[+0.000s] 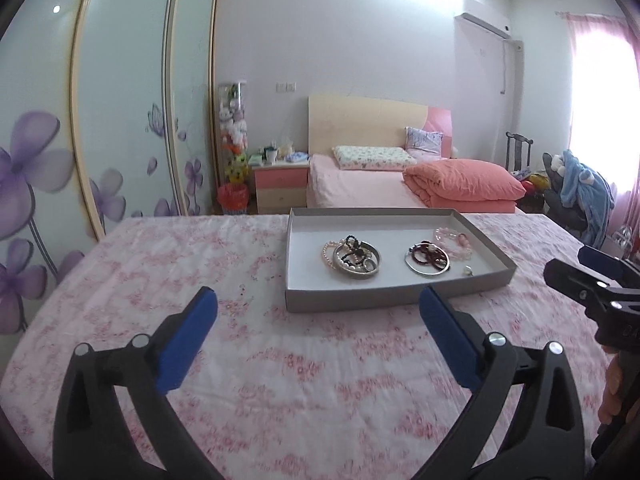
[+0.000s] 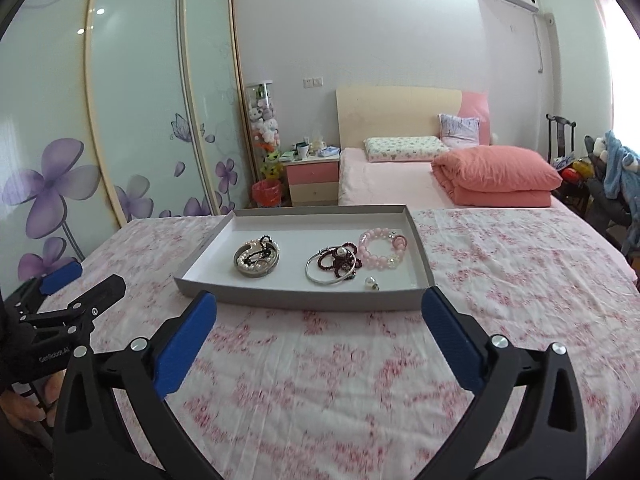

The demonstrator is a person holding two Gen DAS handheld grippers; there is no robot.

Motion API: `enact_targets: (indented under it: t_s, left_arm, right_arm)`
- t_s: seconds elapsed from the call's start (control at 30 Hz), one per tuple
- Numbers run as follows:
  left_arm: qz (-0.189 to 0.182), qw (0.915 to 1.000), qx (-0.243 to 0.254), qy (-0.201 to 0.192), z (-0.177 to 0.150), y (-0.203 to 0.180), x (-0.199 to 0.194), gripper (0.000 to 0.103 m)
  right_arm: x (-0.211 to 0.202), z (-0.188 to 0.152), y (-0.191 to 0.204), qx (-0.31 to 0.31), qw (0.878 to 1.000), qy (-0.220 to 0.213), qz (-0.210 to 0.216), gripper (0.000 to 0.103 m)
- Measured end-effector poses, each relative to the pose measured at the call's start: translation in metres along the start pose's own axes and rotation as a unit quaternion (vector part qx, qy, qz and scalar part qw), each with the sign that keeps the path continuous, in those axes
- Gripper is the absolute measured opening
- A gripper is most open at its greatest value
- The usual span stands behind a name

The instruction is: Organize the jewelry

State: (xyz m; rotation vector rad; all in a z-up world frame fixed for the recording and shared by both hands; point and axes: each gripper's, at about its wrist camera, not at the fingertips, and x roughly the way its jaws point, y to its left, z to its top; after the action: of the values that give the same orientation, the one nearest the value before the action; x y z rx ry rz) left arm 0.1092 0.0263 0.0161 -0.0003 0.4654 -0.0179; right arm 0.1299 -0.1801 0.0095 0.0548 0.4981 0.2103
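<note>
jewelry lies in a shallow grey tray [image 2: 208, 240] on a pink floral cloth [image 2: 320, 380]: a round dish of beads [image 2: 256, 259], a silver bangle [image 2: 320, 276], a pink bead bracelet [image 2: 380, 249]; left gripper [image 1: 318, 300] and right gripper [image 2: 319, 300] both spread apart, holding nothing, short of the tray.

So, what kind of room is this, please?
Most likely a home bedroom. A bed with a pale wooden headboard and a folded salmon-pink quilt stands at the back, beside a pink bedside cabinet and a sliding-door wardrobe printed with purple flowers.
</note>
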Motion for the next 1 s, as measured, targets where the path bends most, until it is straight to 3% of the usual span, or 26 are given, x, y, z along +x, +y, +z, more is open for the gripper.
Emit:
enact_targets:
  t_s: [0.4,1.0]
  left_arm:
    - [0.014,0.9994,0.002,-0.031,-0.022,-0.008,-0.040,0.099]
    - [0.002,0.9996,-0.003,-0.028,-0.030,-0.010,-0.042,0.099]
  right_arm:
    - [-0.032,-0.033,0.005,-0.004,1.000,-0.022,-0.019,0.101]
    - [-0.039,-0.035,0.004,0.002,1.000,-0.027,-0.014,0.101]
